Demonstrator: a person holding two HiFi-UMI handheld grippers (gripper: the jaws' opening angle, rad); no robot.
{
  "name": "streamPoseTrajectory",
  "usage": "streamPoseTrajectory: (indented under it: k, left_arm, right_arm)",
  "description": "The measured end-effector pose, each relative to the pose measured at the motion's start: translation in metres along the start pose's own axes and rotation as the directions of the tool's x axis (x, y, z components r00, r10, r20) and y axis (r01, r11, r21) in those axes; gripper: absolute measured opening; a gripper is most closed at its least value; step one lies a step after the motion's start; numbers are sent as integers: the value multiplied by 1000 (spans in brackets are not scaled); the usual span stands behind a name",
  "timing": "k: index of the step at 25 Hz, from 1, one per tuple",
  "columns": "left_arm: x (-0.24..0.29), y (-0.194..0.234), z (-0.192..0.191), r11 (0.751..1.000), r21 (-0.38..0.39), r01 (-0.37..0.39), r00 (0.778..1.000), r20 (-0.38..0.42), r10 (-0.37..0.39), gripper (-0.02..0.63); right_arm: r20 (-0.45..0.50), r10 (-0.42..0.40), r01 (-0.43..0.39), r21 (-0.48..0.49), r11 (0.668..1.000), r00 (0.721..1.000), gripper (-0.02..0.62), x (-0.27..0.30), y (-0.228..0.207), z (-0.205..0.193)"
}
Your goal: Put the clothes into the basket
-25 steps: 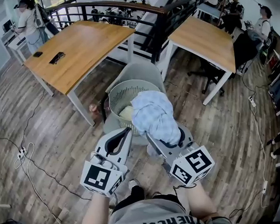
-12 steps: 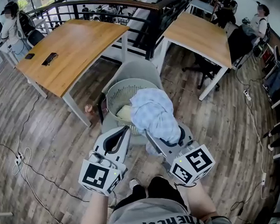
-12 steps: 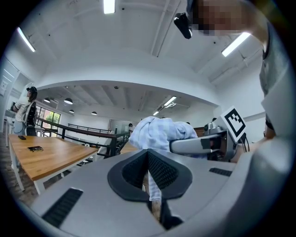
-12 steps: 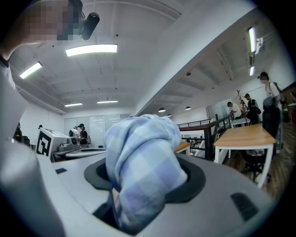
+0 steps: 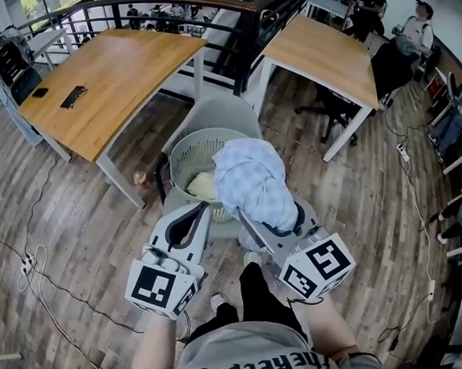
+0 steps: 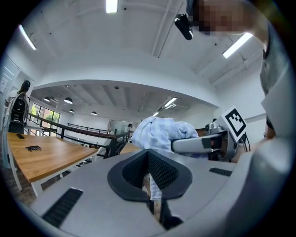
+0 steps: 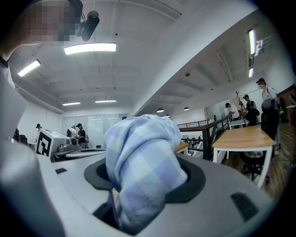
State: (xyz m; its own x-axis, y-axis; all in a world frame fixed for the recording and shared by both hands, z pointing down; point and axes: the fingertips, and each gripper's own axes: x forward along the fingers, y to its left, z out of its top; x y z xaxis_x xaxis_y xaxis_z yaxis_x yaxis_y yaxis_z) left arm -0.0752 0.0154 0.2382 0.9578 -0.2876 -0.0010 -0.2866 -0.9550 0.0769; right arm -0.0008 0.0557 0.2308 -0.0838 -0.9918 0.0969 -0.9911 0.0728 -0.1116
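Note:
A pale green laundry basket (image 5: 183, 148) stands on a grey chair (image 5: 226, 113) straight ahead, with a pale yellow garment (image 5: 203, 186) inside it. My right gripper (image 5: 268, 213) is shut on a bunched light-blue checked cloth (image 5: 253, 182), which hangs over the basket's near right rim. In the right gripper view the cloth (image 7: 143, 162) fills the space between the jaws and hides the fingertips. My left gripper (image 5: 204, 214) hovers just short of the basket's near rim, its tips together with nothing in them. In the left gripper view the left gripper (image 6: 150, 185) shows only a thin slit.
Two wooden tables (image 5: 105, 78) (image 5: 324, 51) flank the chair, with a dark stair railing (image 5: 243, 17) between them. An office chair (image 5: 332, 113) stands under the right table. Cables (image 5: 39, 256) trail over the wood floor at left. People stand at the back.
Both grippers and the cloth have edged a little towards the basket. A leg in dark trousers has stepped forward below them, and the whole view has shifted.

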Motion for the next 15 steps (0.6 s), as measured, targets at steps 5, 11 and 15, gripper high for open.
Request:
streamPoseTrajectory:
  k: [5, 11, 15]
  left_arm:
    - [11, 13, 1, 1000, -4, -23, 1000, -1, 23, 14]
    - [33, 26, -1, 999, -5, -49, 999, -6, 49, 14]
    - [50, 32, 2, 997, -5, -72, 997, -9, 72, 14]
  right_arm:
    - [-1, 18, -18, -1, 1000, 1000, 276, 14, -9, 4]
    - [-13, 47, -47, -4, 999, 999, 276, 33, -28, 3]
    - [-18, 75, -75, -5, 997, 997, 276, 47, -43, 8]
